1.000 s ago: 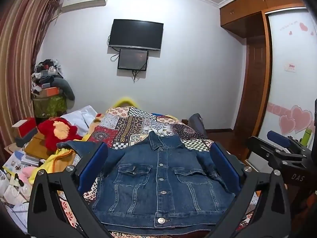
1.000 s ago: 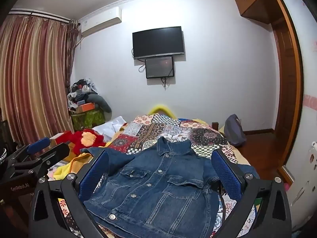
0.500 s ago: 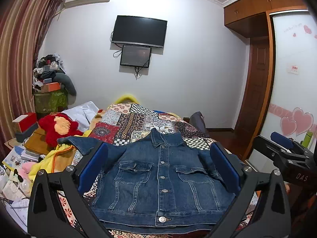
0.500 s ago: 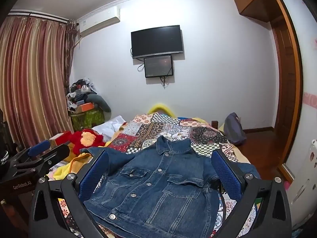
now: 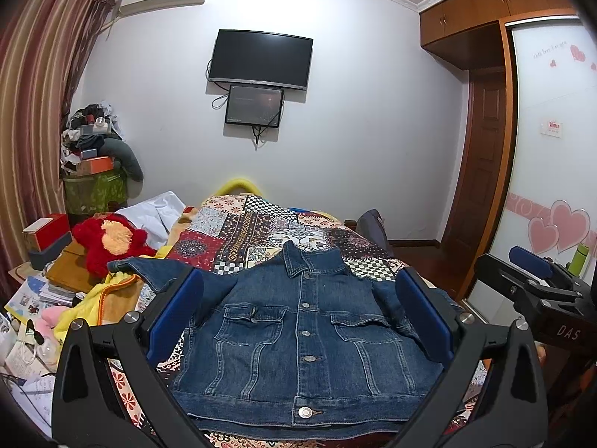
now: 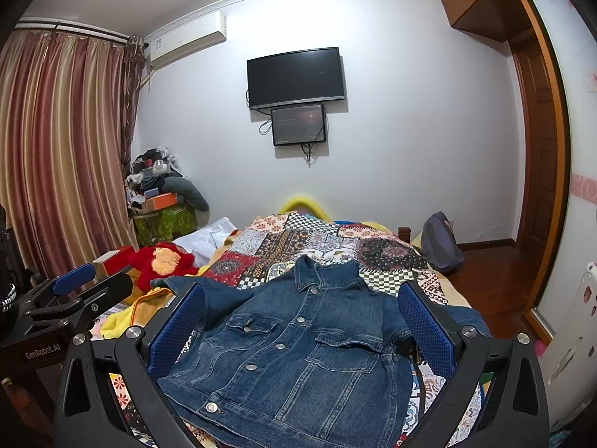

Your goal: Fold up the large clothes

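Denim jacket (image 5: 302,339) lies buttoned, front up, on a patchwork quilt (image 5: 242,231).
Left gripper (image 5: 298,317) and right gripper (image 6: 302,321) hang above it, jaws spread wide and empty; collar at 12 o'clock.

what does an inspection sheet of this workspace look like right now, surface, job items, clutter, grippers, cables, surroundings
surface: bed under a patchwork quilt, partly bare beyond the collar.
job's things: denim jacket lies flat, front up, buttoned, collar away from the cameras, unfolded.
clutter: red plush toy, yellow blanket and papers beside the bed; dark bag on the far side.
grippers: left gripper and right gripper both open, above the jacket, holding nothing.
cables: loose leads under the wall screens.
surroundings: striped curtain, air conditioner, wooden door.
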`<state>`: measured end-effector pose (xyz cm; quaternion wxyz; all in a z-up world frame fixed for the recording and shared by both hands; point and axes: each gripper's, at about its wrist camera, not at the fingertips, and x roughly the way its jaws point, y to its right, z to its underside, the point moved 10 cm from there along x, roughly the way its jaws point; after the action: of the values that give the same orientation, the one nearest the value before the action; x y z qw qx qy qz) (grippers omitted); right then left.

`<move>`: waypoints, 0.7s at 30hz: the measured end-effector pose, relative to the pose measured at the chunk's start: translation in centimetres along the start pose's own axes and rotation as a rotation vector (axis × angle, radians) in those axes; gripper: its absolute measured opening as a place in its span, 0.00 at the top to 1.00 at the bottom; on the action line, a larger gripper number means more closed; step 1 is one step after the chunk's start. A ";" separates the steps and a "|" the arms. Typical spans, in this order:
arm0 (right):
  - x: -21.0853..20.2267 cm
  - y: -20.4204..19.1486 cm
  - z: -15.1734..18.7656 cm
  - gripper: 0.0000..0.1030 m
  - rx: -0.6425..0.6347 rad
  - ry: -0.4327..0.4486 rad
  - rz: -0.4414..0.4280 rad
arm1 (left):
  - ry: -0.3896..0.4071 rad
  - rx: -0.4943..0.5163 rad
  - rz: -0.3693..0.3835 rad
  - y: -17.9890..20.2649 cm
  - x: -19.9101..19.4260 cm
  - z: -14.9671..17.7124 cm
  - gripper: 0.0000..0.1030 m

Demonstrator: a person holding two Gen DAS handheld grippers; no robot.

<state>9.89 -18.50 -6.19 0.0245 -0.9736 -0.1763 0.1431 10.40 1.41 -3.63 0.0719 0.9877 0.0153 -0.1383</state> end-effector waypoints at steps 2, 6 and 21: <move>0.0 0.0 0.0 0.00 0.000 0.000 -0.001 | -0.001 0.000 -0.001 0.0 0.0 0.0 0.00; 0.0 0.0 0.0 0.00 0.000 0.000 -0.001 | -0.003 0.001 -0.001 0.0 0.1 0.0 0.00; 0.0 0.0 -0.1 0.00 -0.002 0.001 -0.001 | 0.003 0.013 0.000 0.4 0.1 -0.2 0.00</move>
<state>9.90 -18.53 -6.12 0.0236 -0.9735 -0.1771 0.1426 10.54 1.03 -3.38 0.0653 0.9883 0.0145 -0.1367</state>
